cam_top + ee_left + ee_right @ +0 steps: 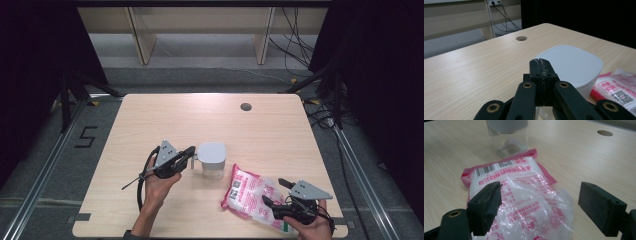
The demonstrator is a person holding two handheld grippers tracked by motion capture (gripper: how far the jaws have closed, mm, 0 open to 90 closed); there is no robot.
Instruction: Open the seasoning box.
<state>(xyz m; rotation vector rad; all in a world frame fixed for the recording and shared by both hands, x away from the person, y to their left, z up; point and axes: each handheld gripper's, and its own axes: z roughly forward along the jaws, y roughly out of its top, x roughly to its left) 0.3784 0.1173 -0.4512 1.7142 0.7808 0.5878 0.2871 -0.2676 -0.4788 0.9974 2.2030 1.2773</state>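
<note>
A clear container with a white lid (212,154) (571,65) (507,135) stands near the table's middle. My left gripper (190,153) (540,65) is at its left side, jaws pressed together; I cannot tell whether they pinch a handle of the container. A pink and clear plastic bag of white grains (250,195) (619,90) (524,195) lies flat to the right of the container. My right gripper (275,191) (541,207) is open at the bag's near right end, one jaw on each side of the crinkled plastic, pads apart from it.
The wooden table (165,120) has a round cable hole (245,106) (521,38) (605,133) at the far right. Beyond the far edge stands a wooden bench frame (200,30), with loose cables (295,45) on the floor.
</note>
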